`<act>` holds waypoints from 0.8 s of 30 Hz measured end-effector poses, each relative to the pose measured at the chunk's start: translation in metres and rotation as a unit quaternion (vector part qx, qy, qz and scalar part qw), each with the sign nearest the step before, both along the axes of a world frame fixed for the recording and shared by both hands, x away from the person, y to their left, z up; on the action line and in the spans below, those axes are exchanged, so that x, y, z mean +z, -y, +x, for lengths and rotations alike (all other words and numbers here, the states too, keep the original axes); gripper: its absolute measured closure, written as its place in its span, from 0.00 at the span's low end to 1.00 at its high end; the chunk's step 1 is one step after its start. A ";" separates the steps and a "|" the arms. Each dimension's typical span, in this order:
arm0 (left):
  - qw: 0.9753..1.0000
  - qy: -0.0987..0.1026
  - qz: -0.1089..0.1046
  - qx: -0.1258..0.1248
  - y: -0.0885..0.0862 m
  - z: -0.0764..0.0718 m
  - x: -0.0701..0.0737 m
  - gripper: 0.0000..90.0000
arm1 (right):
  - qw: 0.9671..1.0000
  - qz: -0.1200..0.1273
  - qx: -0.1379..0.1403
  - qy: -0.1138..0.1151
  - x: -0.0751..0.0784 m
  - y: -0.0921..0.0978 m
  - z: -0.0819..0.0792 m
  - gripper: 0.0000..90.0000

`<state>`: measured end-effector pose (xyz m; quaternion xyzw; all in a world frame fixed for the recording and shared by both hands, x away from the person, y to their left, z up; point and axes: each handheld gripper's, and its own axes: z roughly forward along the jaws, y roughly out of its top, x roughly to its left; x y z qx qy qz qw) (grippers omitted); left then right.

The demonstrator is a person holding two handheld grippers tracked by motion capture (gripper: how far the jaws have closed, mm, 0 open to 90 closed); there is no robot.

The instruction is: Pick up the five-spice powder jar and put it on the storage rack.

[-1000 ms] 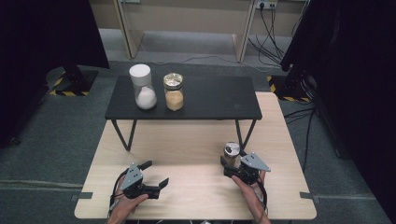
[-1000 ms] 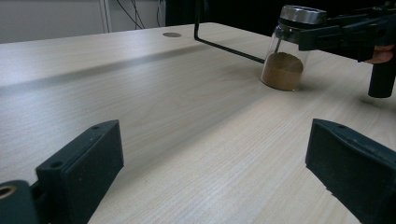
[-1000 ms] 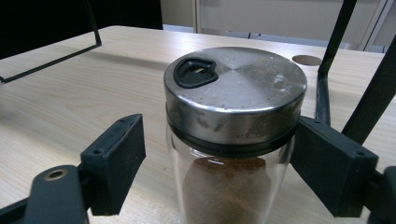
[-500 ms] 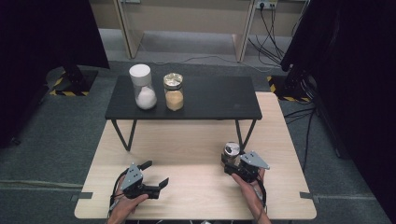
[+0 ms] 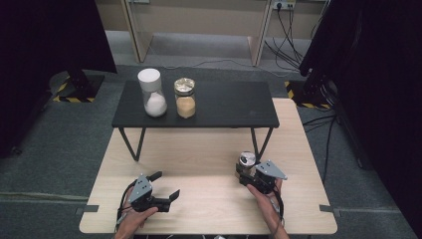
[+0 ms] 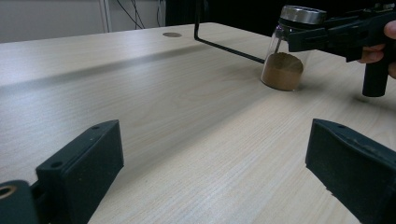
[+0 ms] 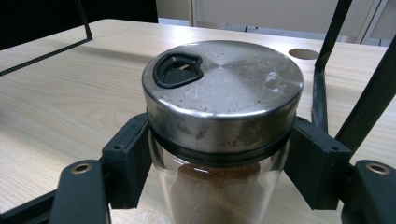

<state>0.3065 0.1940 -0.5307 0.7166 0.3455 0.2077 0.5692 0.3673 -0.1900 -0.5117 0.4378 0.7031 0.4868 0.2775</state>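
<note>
Right gripper point(image 5: 245, 172), seen from the high view, clamps a small jar point(image 5: 246, 160) that stands on the wooden table point(image 5: 199, 149) just in front of the black shelf point(image 5: 224, 104). Two more jars sit on that shelf, a white one point(image 5: 152, 93) and a tan one point(image 5: 185, 97), so the held jar probably belongs beside them. The left gripper point(image 5: 161, 191) rests low on the table, well apart.

In the left gripper view, its jaws stand wide with bare table between them; it is idle, likely waiting. Farther off stands the jar point(image 6: 288, 49), brown powder in its bottom, the right gripper point(image 6: 327, 35) closed just under its lid.

In the right gripper view, both pads press the glass below the steel lid point(image 7: 223, 93), a hold that keeps the jar point(image 7: 219, 186) upright and stops it slipping down when lifted.
</note>
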 end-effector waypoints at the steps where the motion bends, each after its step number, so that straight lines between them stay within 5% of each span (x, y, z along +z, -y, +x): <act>1: 1.000 0.000 0.000 0.000 0.000 0.000 0.000 0.04 | 1.000 -0.001 -0.001 0.001 0.000 0.000 0.000 0.34; 24: 1.000 0.001 0.002 -0.001 0.000 0.000 0.000 0.04 | 1.000 -0.007 0.021 0.019 0.017 -0.010 -0.011 0.35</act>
